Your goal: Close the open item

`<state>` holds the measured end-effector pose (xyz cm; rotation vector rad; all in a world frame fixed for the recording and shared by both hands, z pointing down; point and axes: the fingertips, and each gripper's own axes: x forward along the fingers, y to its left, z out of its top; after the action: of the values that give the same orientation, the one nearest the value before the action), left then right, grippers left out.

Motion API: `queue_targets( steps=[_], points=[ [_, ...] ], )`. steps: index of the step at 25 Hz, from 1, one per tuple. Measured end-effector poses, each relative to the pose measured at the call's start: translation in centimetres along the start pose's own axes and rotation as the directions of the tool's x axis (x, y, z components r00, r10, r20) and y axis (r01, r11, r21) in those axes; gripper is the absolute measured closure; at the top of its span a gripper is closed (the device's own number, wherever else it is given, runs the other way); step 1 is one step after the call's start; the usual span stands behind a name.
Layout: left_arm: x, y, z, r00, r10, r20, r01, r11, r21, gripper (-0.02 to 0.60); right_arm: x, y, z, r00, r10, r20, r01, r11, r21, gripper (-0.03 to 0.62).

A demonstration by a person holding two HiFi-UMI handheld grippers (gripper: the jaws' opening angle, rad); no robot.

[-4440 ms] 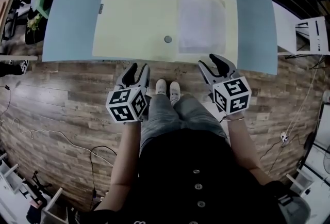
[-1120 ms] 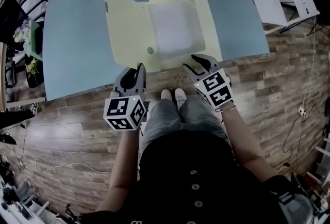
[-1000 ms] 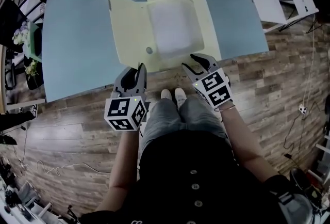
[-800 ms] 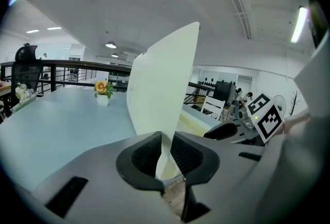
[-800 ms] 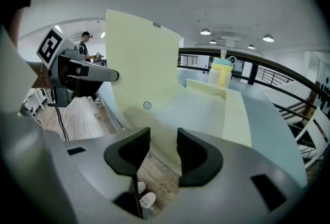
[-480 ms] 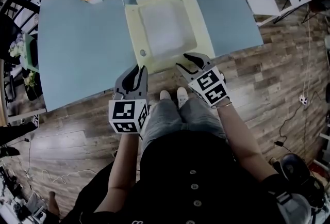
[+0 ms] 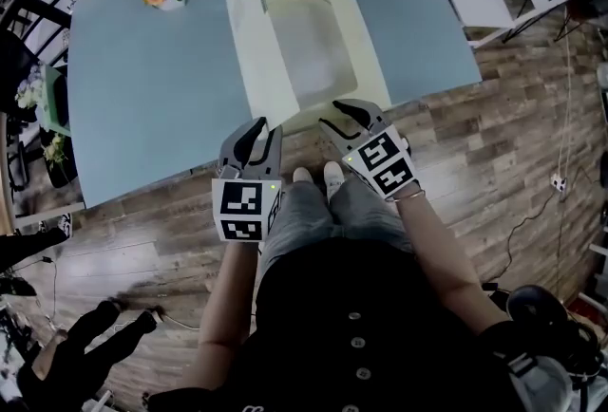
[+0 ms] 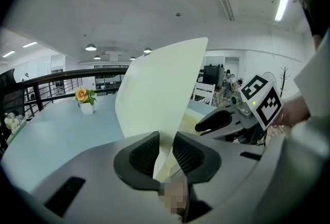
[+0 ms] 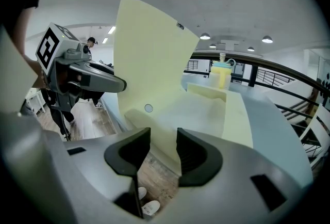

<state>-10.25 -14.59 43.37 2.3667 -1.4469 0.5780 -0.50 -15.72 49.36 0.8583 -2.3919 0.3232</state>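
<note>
Folder (image 7: 328,45) long axis front-to-back, cover (image 7: 255,30) near upright

The pale yellow card folder (image 7: 366,40) lies in the upper middle of the head view, half open. Its right half lies flat on the blue table (image 7: 142,97), and its left cover (image 7: 252,30) stands raised, nearly upright, with a small round button (image 9: 148,108) near its lower edge.
</note>
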Motion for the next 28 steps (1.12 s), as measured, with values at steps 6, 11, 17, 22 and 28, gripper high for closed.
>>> queue_targets(
  steps=[6, 11, 17, 22, 28],
  points=[
    [0.8, -0.5, 0.0, 1.000, -0.002, -0.017, 0.003, 0.999, 0.053, 0.489, 0.2, -0.3, -0.1, 1.000, 0.002, -0.004, -0.002, 1.000, 0.001, 0.433],
    [1.2, -1.4, -0.1, 0.999, -0.020, -0.036, 0.024, 0.994, 0.107, 0.485, 0.0, -0.2, 0.0, 1.000, 0.004, -0.014, -0.004, 1.000, 0.005, 0.434],
    [2.1, -2.4, -0.5, 0.996, -0.048, -0.075, 0.062, 0.980, 0.190, 0.480, 0.1, -1.0, 0.1, 1.000, -0.016, 0.004, 0.016, 0.999, 0.043, 0.476],
    [2.3, -2.9, -0.9, 0.994, -0.054, -0.096, 0.074, 0.974, 0.215, 0.477, -0.4, -1.8, -0.3, 0.999, -0.043, -0.001, 0.043, 0.998, 0.051, 0.523],
    [2.9, -3.5, -1.1, 0.991, -0.078, -0.113, 0.104, 0.962, 0.254, 0.474, -1.8, -2.7, -1.3, 0.998, -0.052, -0.019, 0.054, 0.992, 0.113, 0.520]
  ],
)
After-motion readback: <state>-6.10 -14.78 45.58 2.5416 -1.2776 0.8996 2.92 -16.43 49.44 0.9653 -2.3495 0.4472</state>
